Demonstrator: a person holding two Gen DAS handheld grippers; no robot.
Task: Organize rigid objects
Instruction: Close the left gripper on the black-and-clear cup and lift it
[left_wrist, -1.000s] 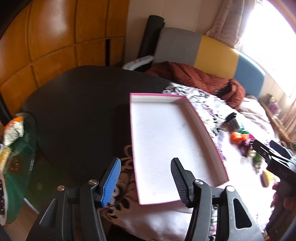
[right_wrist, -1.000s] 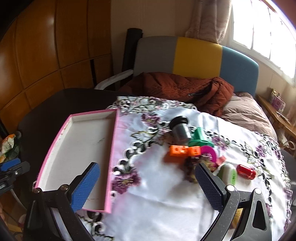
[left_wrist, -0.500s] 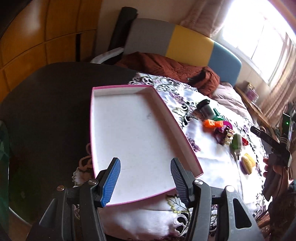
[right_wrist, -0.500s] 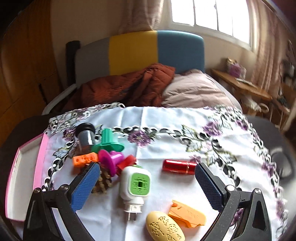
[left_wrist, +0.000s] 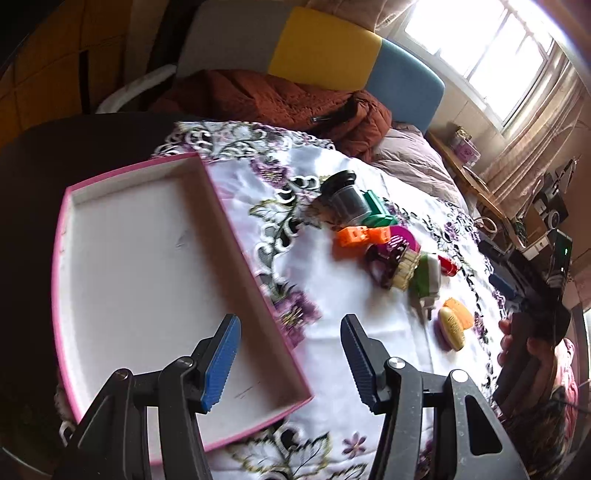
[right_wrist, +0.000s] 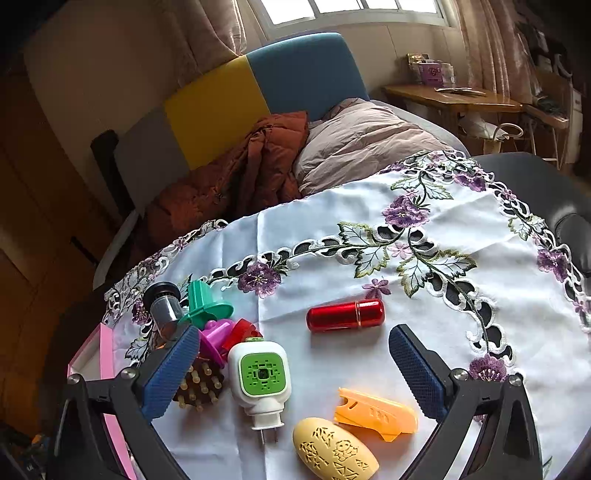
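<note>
A pink-rimmed white tray (left_wrist: 147, 266) lies empty on the embroidered tablecloth (right_wrist: 424, 295); its corner shows in the right wrist view (right_wrist: 105, 354). My left gripper (left_wrist: 290, 362) is open over the tray's right wall. My right gripper (right_wrist: 295, 373) is open above a white and green plug-in device (right_wrist: 260, 376), a red cylinder (right_wrist: 345, 314), an orange clip (right_wrist: 376, 413) and a yellow oval case (right_wrist: 334, 454). A metal cup (left_wrist: 345, 201), green piece (left_wrist: 376, 212), orange block (left_wrist: 360, 236), magenta piece (left_wrist: 402, 236) and brown brush (left_wrist: 395, 264) cluster right of the tray.
A sofa with grey, yellow and blue back (right_wrist: 258, 96) holds a rust jacket (right_wrist: 236, 184) and a pinkish cushion (right_wrist: 362, 140) behind the table. A wooden side table (right_wrist: 450, 99) stands by the window. The dark tabletop (left_wrist: 74, 147) extends left of the cloth.
Both grippers have swung right. The left view now takes in the object cluster beside the tray. The right view has left the tray and centres on the plug-in device and red cylinder.
</note>
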